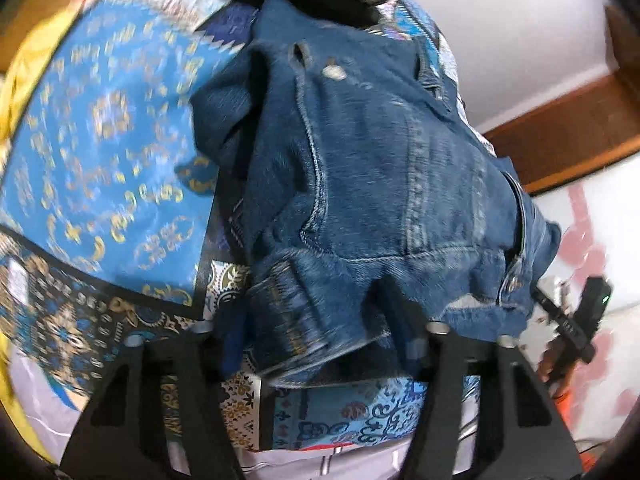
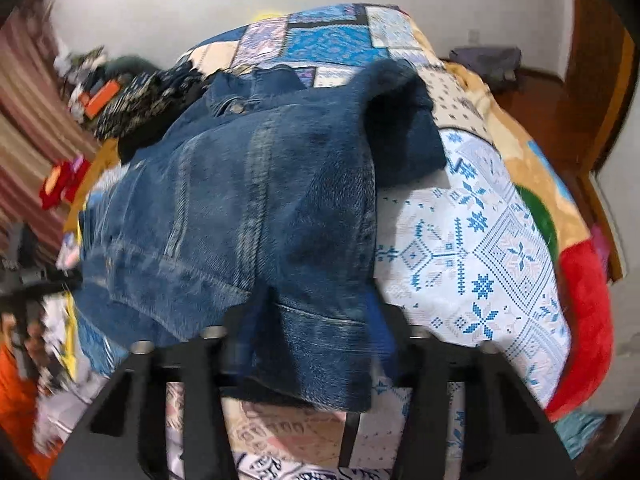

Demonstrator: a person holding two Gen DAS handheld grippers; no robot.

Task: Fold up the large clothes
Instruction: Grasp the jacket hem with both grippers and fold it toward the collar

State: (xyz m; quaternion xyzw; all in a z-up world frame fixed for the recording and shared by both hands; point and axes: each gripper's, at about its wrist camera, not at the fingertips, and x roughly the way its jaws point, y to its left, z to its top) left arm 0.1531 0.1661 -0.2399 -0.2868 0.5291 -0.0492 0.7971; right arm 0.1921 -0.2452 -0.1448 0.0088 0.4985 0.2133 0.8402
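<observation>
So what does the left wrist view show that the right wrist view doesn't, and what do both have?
Only the left wrist view shows the blue and gold bedspread panel, the jacket's buttonhole and the other gripper at the right edge. Only the right wrist view shows the white cross-stitch panel, the red blanket edge and the striped curtain. Both show the denim jacket on the patchwork bed, its hem bunched between the jaws.

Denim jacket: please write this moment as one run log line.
stage: folding | denim jacket: on patchwork bedspread | left gripper: holds hem | right gripper: holds hem
</observation>
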